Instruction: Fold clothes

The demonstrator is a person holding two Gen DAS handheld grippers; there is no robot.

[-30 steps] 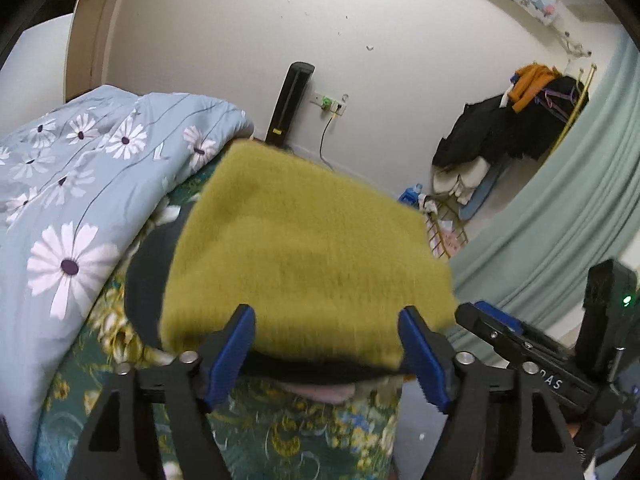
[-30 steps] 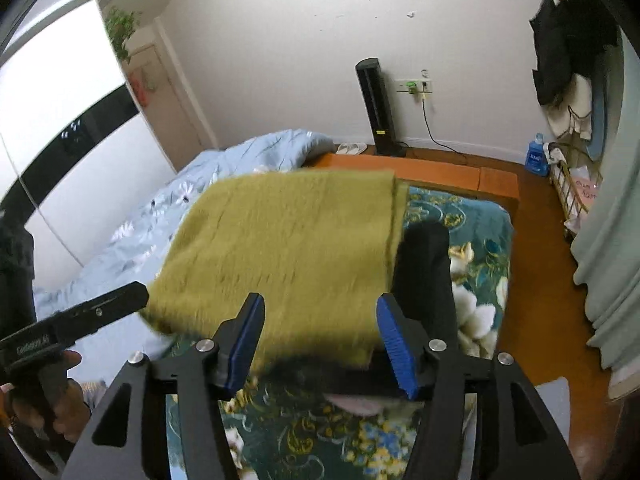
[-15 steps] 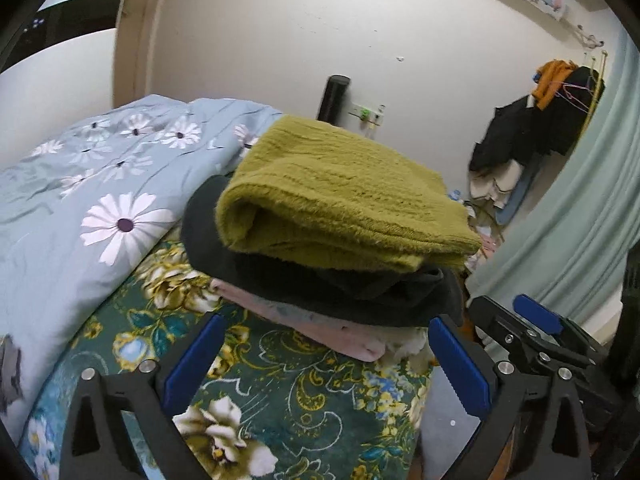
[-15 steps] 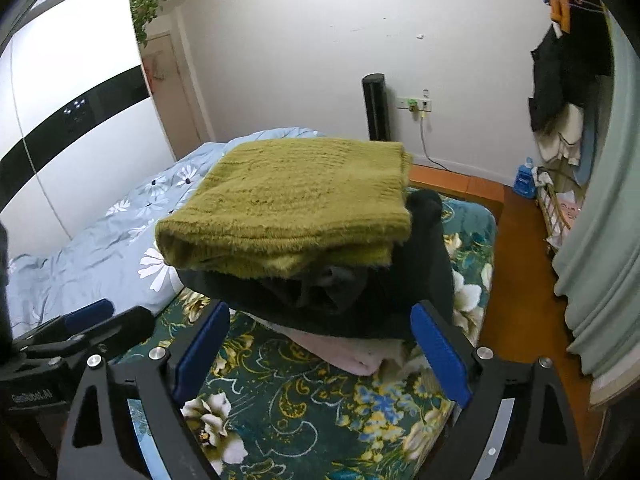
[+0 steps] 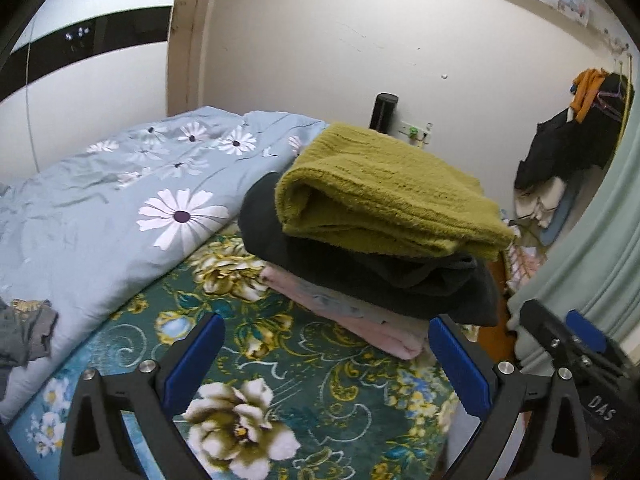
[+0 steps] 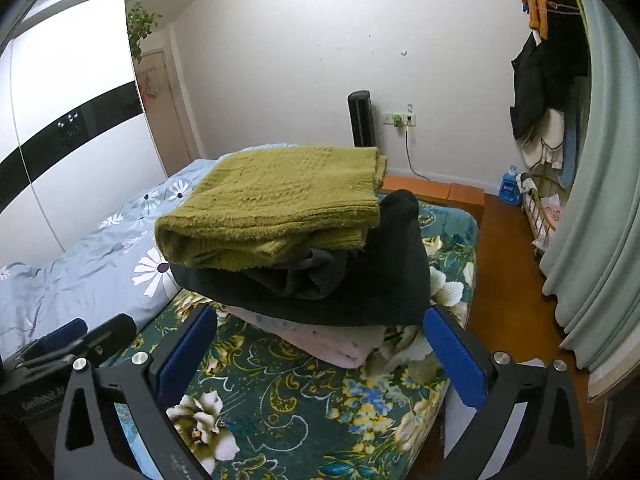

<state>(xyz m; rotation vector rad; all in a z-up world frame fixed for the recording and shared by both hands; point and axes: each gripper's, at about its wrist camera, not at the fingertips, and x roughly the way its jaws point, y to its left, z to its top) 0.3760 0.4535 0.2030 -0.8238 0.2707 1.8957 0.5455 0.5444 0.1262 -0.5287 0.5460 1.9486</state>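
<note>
A folded olive-green knit garment [image 5: 384, 196] [image 6: 280, 200] lies on top of a stack, over a folded black garment [image 5: 392, 276] [image 6: 352, 284] and a folded pink one [image 5: 360, 320] [image 6: 320, 340]. The stack rests on a green floral blanket [image 5: 280, 380] [image 6: 300, 400] on the bed. My left gripper [image 5: 326, 354] is open and empty, just short of the stack. My right gripper [image 6: 320, 350] is open and empty, also just short of it. The right gripper shows in the left wrist view [image 5: 576, 348], and the left gripper shows in the right wrist view [image 6: 76, 340].
A light-blue daisy-print duvet [image 5: 120, 208] [image 6: 80, 264] lies left of the stack, with a grey garment [image 5: 24, 332] at its near edge. A black tower fan [image 6: 362, 118], hanging clothes [image 6: 540, 80], a green curtain [image 6: 600, 240] and wooden floor [image 6: 508, 280] are on the right.
Both grippers opened and let go of the olive-green garment onto the stack, then drew back from it. The garment now lies still.
</note>
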